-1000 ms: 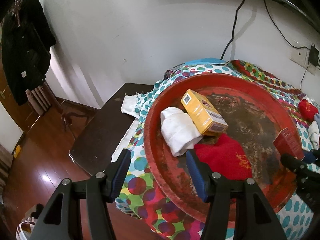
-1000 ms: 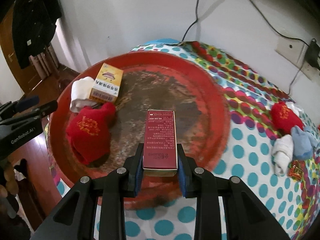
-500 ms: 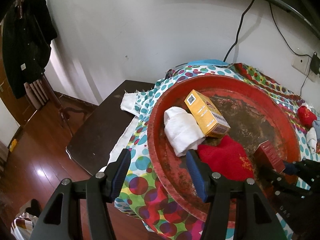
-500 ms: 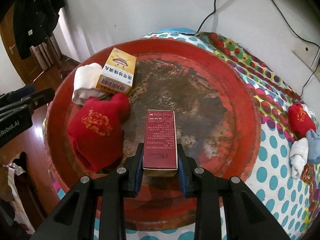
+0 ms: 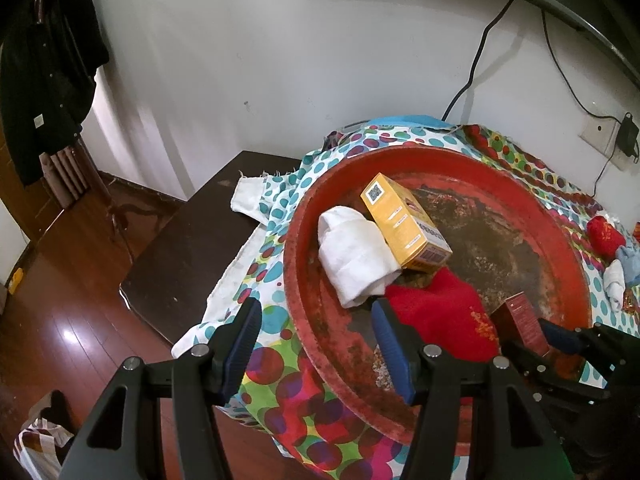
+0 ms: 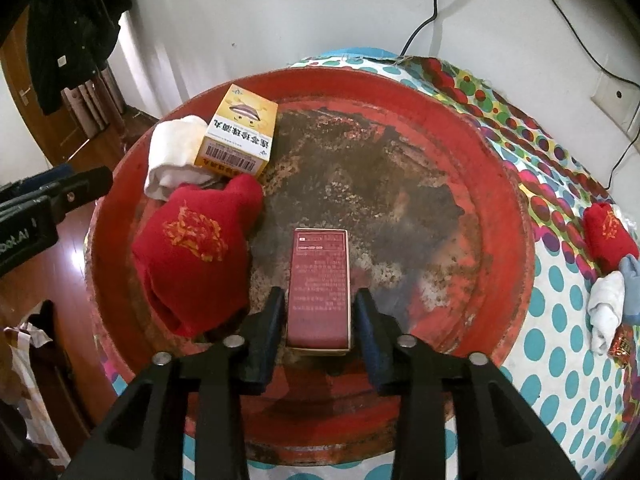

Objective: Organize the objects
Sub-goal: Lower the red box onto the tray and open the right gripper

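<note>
Maroon box lies between the spread right tool, untouched.

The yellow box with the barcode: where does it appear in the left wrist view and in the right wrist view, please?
Left wrist view: the yellow box is right of centre, in the red tray, leaning on the white cloth.
Right wrist view: upper left, at the tray's far left side, barcode end facing the camera.
Shared landmark: the red sock with gold embroidery, lying just in front of the box in both views.
</note>
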Action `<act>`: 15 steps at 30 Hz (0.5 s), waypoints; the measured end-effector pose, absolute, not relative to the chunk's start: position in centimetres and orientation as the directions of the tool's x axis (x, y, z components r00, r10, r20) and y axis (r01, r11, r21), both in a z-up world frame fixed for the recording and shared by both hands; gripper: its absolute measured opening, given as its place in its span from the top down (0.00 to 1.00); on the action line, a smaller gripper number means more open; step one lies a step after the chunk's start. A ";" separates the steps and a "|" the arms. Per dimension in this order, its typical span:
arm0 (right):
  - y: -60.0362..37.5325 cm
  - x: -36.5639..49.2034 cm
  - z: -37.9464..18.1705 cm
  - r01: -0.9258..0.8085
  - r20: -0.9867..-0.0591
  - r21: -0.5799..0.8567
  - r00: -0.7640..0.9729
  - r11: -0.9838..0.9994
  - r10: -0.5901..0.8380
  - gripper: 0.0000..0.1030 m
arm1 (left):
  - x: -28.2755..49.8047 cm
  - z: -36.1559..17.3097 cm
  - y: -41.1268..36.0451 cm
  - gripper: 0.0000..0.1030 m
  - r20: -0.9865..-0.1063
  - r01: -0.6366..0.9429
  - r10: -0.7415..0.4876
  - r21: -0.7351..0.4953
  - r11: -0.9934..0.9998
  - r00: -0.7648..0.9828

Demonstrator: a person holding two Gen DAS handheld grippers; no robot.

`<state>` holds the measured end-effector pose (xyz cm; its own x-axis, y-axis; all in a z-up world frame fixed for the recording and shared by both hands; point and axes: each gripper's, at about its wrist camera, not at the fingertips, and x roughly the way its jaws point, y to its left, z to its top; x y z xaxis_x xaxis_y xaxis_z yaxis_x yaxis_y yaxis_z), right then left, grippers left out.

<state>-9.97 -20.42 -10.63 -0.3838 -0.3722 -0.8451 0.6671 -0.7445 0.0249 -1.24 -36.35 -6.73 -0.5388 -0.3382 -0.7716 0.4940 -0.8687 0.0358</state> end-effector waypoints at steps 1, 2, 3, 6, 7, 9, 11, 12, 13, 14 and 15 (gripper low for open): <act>-20.4 -10.0 -10.6 0.666 -0.844 0.024 -0.386 -0.746 -0.372 0.63 | -1.2 -6.7 -36.4 0.43 -0.772 0.494 -0.336 0.033 -0.869 -0.539; -20.3 -10.0 -10.5 0.666 -0.844 0.028 -0.385 -0.746 -0.375 0.63 | -1.2 -6.8 -36.4 0.43 -0.773 0.493 -0.332 0.029 -0.869 -0.540; -20.3 -10.0 -10.4 0.665 -0.844 0.030 -0.383 -0.746 -0.376 0.63 | -1.2 -6.8 -36.4 0.43 -0.774 0.493 -0.329 0.025 -0.870 -0.541; -20.0 -10.0 -10.2 0.662 -0.841 0.035 -0.385 -0.749 -0.380 0.63 | -1.3 -6.8 -36.3 0.43 -0.775 0.493 -0.331 0.028 -0.870 -0.539; -19.9 -10.0 -10.1 0.662 -0.840 0.039 -0.383 -0.749 -0.383 0.63 | -1.4 -6.9 -36.3 0.43 -0.775 0.493 -0.332 0.030 -0.869 -0.538; -19.7 -9.9 -9.7 0.663 -0.836 0.042 -0.387 -0.748 -0.389 0.63 | -1.4 -6.9 -36.3 0.43 -0.776 0.493 -0.332 0.032 -0.870 -0.536; -19.3 -9.8 -9.3 0.663 -0.831 0.044 -0.391 -0.748 -0.395 0.63 | -1.5 -7.0 -36.3 0.43 -0.780 0.492 -0.328 0.029 -0.870 -0.532; -19.1 -9.8 -9.1 0.663 -0.829 0.047 -0.392 -0.747 -0.400 0.63 | -1.5 -7.1 -36.2 0.43 -0.784 0.491 -0.322 0.026 -0.871 -0.531; -18.9 -9.9 -8.9 0.660 -0.826 0.049 -0.394 -0.749 -0.402 0.63 | -1.6 -7.2 -36.2 0.43 -0.785 0.490 -0.322 0.027 -0.871 -0.529; -18.7 -10.0 -8.8 0.656 -0.823 0.050 -0.400 -0.753 -0.403 0.63 | -1.6 -7.2 -36.1 0.43 -0.785 0.489 -0.325 0.031 -0.872 -0.528; -18.5 -10.0 -8.7 0.652 -0.820 0.052 -0.404 -0.756 -0.405 0.63 | -1.6 -7.2 -36.0 0.43 -0.783 0.488 -0.326 0.034 -0.872 -0.529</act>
